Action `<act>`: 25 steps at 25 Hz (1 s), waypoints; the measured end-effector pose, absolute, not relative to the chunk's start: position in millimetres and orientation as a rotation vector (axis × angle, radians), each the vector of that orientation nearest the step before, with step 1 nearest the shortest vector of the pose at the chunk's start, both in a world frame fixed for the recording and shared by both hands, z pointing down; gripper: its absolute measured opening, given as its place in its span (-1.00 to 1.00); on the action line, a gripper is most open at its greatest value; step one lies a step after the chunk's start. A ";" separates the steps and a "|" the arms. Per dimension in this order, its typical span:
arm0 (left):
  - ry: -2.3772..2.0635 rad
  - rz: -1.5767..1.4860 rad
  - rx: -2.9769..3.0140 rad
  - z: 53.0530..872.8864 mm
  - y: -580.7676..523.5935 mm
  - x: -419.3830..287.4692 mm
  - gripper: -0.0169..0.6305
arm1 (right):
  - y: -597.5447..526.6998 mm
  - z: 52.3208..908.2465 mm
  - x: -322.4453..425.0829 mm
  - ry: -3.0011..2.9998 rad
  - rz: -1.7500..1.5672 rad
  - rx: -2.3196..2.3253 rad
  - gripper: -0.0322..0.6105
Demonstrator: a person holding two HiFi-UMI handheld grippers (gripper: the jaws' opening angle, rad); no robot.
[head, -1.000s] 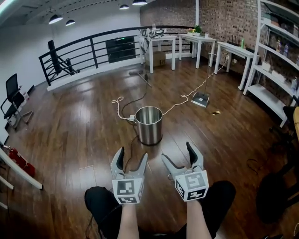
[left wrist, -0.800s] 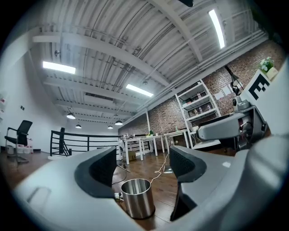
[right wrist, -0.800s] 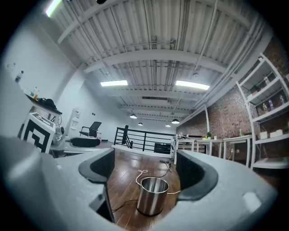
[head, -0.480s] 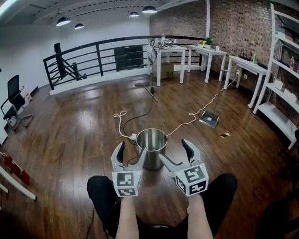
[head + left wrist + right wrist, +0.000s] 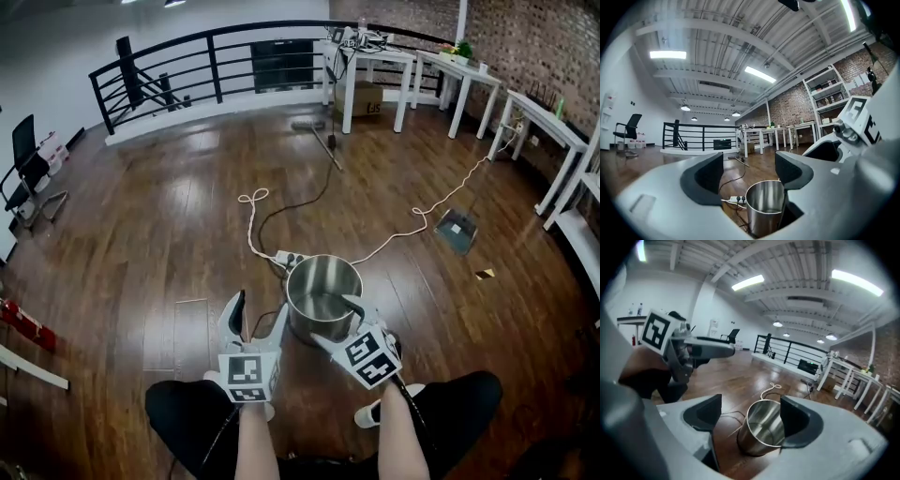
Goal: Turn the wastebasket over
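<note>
Head view shows the wastebasket [image 5: 323,281] standing upright on the wooden floor [image 5: 169,234], mouth up, close in front of you. Your right gripper [image 5: 331,319] has one jaw over the rim and the other outside the wall; its jaws are closing but do not press yet. Your left gripper [image 5: 258,314] is wide apart just beside the basket and touches nothing. The steel looks smooth and the rim thin, so a shallow pinch may slip when you tilt, and the basket could roll away. A power strip [image 5: 286,258] with its cable [image 5: 251,211] lies just behind; a falling basket may strike it.
</note>
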State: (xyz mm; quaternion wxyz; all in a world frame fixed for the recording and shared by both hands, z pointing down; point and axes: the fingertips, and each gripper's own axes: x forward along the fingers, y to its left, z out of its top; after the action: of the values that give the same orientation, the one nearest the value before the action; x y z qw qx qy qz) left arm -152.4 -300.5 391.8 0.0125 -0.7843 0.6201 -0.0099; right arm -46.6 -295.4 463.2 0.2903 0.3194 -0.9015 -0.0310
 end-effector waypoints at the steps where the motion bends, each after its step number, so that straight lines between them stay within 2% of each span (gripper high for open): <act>1: 1.949 -0.037 -2.447 400.6 -308.6 -157.8 0.20 | -303.1 484.3 -56.2 -2.361 -0.080 0.778 0.28; 7: 2.021 -0.114 -2.433 438.5 -346.4 -186.0 0.13 | -342.1 584.6 -100.2 -2.179 0.037 0.495 0.21; 14: 2.114 -0.203 -2.448 479.9 -361.5 -204.4 0.13 | -373.8 649.2 -121.9 -2.067 0.124 0.418 -0.20; 17: 2.167 -0.212 -2.434 485.6 -364.0 -213.3 0.13 | -377.1 657.0 -130.1 -2.057 0.133 0.401 -0.29; 20: 2.200 -0.210 -2.417 487.0 -366.0 -220.5 0.12 | -384.4 659.7 -133.9 -2.040 0.134 0.434 -0.63; 21: 2.203 -0.209 -2.414 486.8 -366.5 -221.1 0.12 | -386.5 660.8 -133.2 -2.030 0.145 0.442 -0.68; 25: 2.230 -0.206 -2.387 481.2 -365.1 -223.6 0.12 | -389.7 659.6 -127.6 -2.025 0.285 0.469 -0.75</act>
State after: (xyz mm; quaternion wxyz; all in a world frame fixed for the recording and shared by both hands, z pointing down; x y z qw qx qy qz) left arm -223.6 -365.1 481.2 -0.0657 -0.7276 0.6799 -0.0627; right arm -127.6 -389.7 659.6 0.4983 0.1938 -0.8368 0.1177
